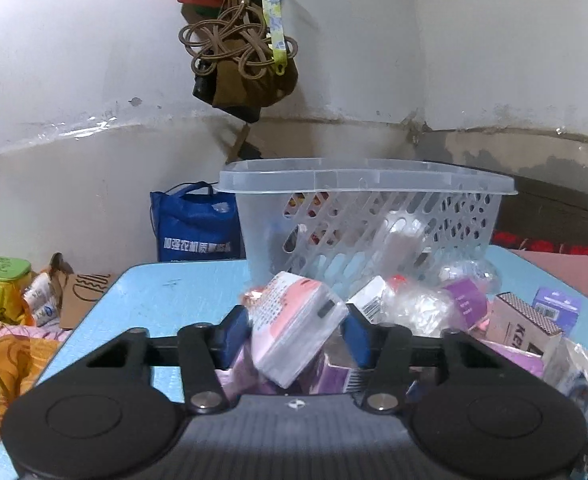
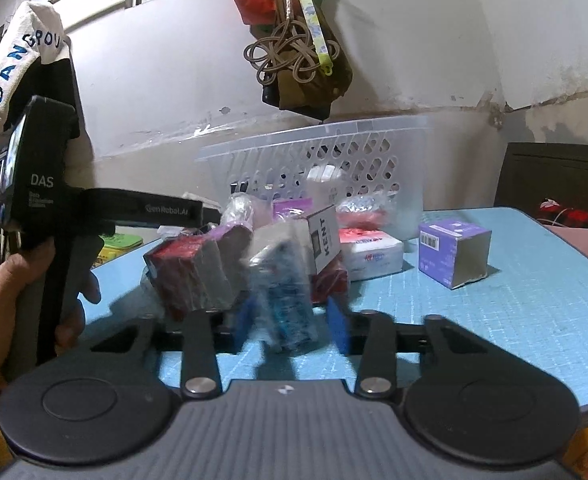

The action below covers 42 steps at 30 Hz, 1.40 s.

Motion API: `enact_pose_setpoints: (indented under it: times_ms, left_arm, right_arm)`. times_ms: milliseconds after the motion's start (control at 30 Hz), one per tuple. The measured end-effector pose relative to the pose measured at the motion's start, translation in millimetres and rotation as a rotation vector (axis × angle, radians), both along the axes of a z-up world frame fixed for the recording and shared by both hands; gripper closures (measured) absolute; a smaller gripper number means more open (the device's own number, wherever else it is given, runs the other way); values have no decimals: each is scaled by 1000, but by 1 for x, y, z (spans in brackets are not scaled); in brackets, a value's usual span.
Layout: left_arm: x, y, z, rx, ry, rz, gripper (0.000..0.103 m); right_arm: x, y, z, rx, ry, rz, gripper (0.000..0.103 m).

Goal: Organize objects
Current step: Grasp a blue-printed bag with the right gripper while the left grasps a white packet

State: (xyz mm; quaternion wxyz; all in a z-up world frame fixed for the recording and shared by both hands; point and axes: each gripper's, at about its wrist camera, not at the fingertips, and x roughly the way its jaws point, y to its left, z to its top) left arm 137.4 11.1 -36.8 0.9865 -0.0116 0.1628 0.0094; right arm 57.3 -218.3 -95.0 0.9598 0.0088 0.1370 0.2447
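Observation:
My left gripper (image 1: 295, 334) is shut on a pink and white pack (image 1: 294, 324), held tilted above a pile of small packages in front of the clear slotted basket (image 1: 357, 220). In the right wrist view the left gripper (image 2: 174, 248) and its red-faced pack (image 2: 190, 272) are at the left, with the holding hand. My right gripper (image 2: 294, 320) has its blue pads on either side of a blue-printed clear packet (image 2: 286, 296); the view is blurred and contact is unclear. The basket (image 2: 317, 160) stands behind the pile.
On the blue table (image 2: 513, 308) lie a Kent box (image 2: 323, 236), a white and red tissue pack (image 2: 369, 256) and a purple box (image 2: 453, 252). A blue bag (image 1: 194, 228) stands behind the table. Bags hang on the wall (image 1: 242, 52).

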Motion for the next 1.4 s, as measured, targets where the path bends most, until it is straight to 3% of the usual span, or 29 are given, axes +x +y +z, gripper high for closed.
enact_pose_setpoints:
  times_ms: [167, 300, 567, 767, 1100, 1400]
  left_arm:
    - [-9, -3, 0, 16, -61, 11, 64]
    - [-14, 1, 0, -7, -94, 21, 66]
    - [-4, -13, 1, 89, -19, 34, 65]
    - [-3, -6, 1, 55, -7, 38, 67]
    - [-29, 21, 10, -25, -129, 75, 71]
    - [-44, 33, 29, -67, -196, 58, 71]
  right_arm:
    - [-4, -6, 6, 6, -29, -26, 67]
    - [-4, -16, 10, 15, -36, -55, 67]
    - [3, -27, 9, 28, -16, -79, 67]
    - [6, -32, 8, 40, -5, -84, 67]
    - [7, -35, 10, 45, -13, -98, 67]
    - [14, -35, 36, 51, -72, -89, 67]
